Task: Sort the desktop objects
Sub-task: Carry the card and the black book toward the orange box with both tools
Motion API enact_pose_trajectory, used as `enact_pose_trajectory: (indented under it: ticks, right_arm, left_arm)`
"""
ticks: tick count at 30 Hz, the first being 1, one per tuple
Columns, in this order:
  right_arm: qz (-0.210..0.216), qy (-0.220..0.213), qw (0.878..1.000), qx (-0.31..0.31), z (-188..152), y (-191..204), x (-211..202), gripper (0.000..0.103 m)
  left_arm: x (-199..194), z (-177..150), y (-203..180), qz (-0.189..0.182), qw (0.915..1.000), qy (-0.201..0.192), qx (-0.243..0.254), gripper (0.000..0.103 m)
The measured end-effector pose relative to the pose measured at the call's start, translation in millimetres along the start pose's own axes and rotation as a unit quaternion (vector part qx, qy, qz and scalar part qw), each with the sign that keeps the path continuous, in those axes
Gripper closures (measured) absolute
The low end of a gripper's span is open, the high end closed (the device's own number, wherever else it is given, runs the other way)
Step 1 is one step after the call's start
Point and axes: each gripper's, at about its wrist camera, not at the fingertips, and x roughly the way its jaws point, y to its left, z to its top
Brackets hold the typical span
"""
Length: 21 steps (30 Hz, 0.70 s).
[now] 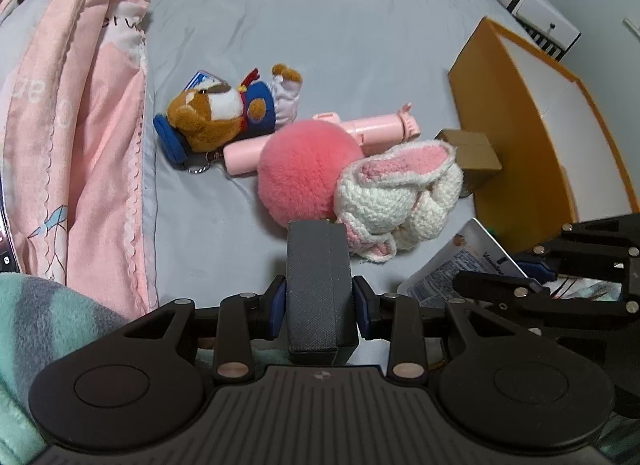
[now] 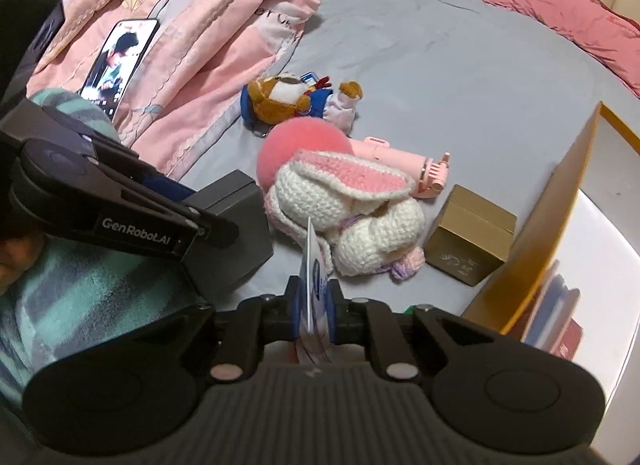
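Grey bedsheet [image 1: 360,45]: carries all the loose things; a pink quilt [image 1: 80,105] is bunched along its left side.
Left tongs [image 1: 320,299]: clamped on a dark grey box [image 1: 318,285], which stands upright between the blue pads, just in front of the pompom.
Right tongs [image 2: 314,305]: pinching a thin white packet [image 2: 312,265] edge-on, near the crocheted rabbit.
Pink pompom [image 1: 300,169]: mid-bed, touching the crocheted rabbit [image 1: 396,201] on its right.
Pink tube-shaped gadget [image 1: 380,129]: lies behind the pompom, partly hidden by it.
Bear plush [image 1: 224,113]: on its back, left of the pompom, keyring beside it.
Gold carton [image 2: 472,235]: sits between the rabbit and the orange box.
Orange box [image 1: 532,137]: open, at the right edge of the bed; a few flat items lean inside.
Phone [image 2: 120,65]: screen lit, resting on the quilt.
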Motion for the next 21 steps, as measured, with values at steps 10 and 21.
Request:
enact_pose_trajectory:
  ticks: [10, 21]
  right_arm:
    - [-0.013, -0.097, 0.989, 0.108, -18.0, -15.9, -86.9, 0.091]
    - [-0.015, -0.193, 0.960, 0.202, -49.8, -64.8, -174.1, 0.091]
  left_arm:
    - [-63.2, -1.3, -32.6, -0.051, 0.9967, -0.058, 0.026, 0.065]
    - [-98.3, 34.9, -120.0, -0.130, 0.9815, -0.105, 0.093, 0.065]
